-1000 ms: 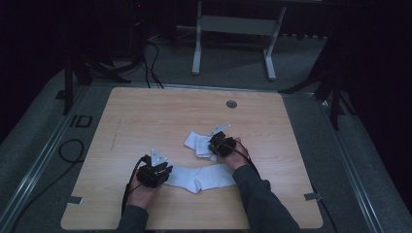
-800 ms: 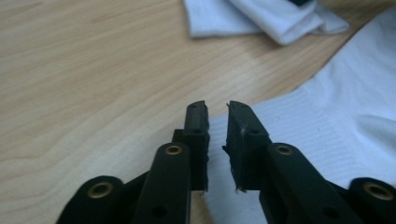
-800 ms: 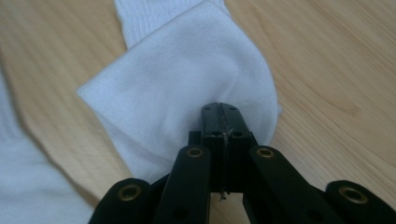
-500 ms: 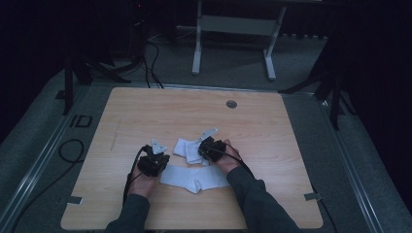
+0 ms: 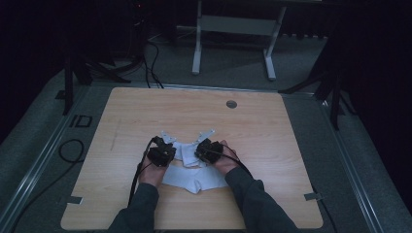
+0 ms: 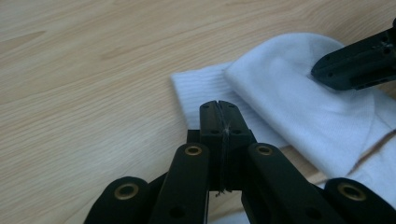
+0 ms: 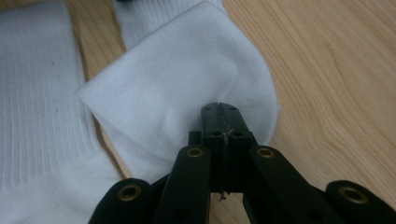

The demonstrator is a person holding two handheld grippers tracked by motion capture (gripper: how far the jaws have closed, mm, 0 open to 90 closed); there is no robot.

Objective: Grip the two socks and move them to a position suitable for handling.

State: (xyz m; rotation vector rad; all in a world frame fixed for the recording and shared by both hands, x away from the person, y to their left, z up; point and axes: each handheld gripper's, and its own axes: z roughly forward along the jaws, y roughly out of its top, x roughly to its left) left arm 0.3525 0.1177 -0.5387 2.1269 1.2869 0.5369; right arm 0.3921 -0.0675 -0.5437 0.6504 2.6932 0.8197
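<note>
Two white socks lie on a pale wooden surface [image 5: 272, 145] in front of a person who works a claw in each hand. The folded sock [image 5: 187, 154] sits between the two claws, near the middle of the surface, and the flat sock [image 5: 199, 178] lies just behind it on the person's side.

The left claw [image 5: 174, 149] is closed, jaws pressed together. In the left gripper view its tips [image 6: 218, 108] stand at the ribbed cuff [image 6: 196, 88]; whether they pinch cloth cannot be made out. The right claw [image 5: 197, 155] is also closed, on the smooth foot end of the folded sock [image 7: 187, 79], whose cloth puckers toward its tips [image 7: 219, 112].

The work looks about half done. The foot end of one sock is already turned over its own ribbed leg, though the flap rests askew, and the edges are not yet squared. The flat sock [image 7: 37, 93] lies spread out and unfolded, so its turn seems still to come.

The flat sock has its long axis running left to right across the surface, parallel to the near edge. The folded sock is now a short bundle. Its cuff points toward the left claw and its doubled foot toward the right one, so its axis runs roughly from claw to claw.
</note>
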